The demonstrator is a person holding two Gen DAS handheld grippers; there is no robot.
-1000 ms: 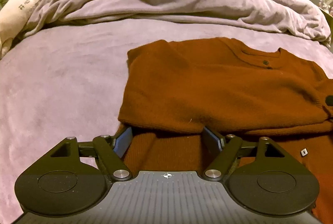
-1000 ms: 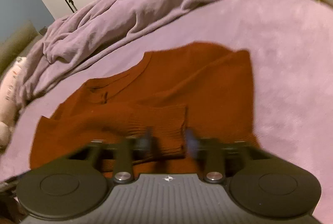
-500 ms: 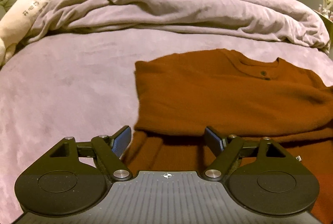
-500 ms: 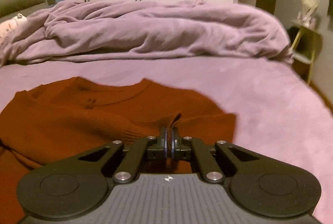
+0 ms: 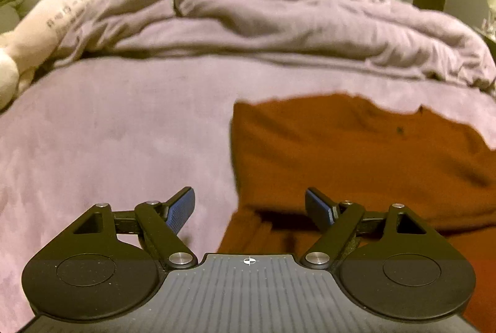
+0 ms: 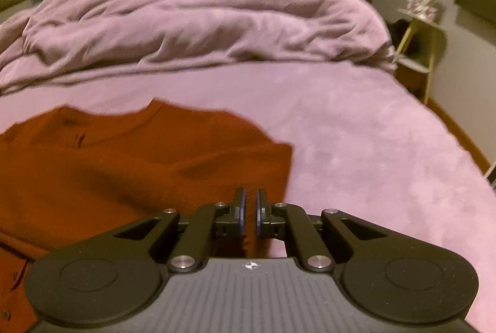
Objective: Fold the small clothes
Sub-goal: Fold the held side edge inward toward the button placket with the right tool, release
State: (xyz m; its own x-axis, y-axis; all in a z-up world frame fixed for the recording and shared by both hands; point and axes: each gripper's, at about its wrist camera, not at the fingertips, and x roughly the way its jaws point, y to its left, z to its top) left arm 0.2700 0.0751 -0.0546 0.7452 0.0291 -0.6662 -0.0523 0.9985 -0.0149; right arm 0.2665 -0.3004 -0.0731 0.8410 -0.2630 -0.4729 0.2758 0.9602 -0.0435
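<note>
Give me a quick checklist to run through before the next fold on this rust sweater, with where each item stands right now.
1. Right gripper shut on the sweater's near edge: ok, knit shows between the pads.
2. Left gripper has a hold: not ok, jaws are opening, pads touch nothing, the sweater's corner lies between them.
3. Far side of the sweater flat on the bed cover: ok.
4. Sleeve already folded across the body: ok, a layer lies over the front.
5. Clear landing area: ok, the bunched duvet sits well behind.
6. Grip catches every layer: cannot tell.
</note>
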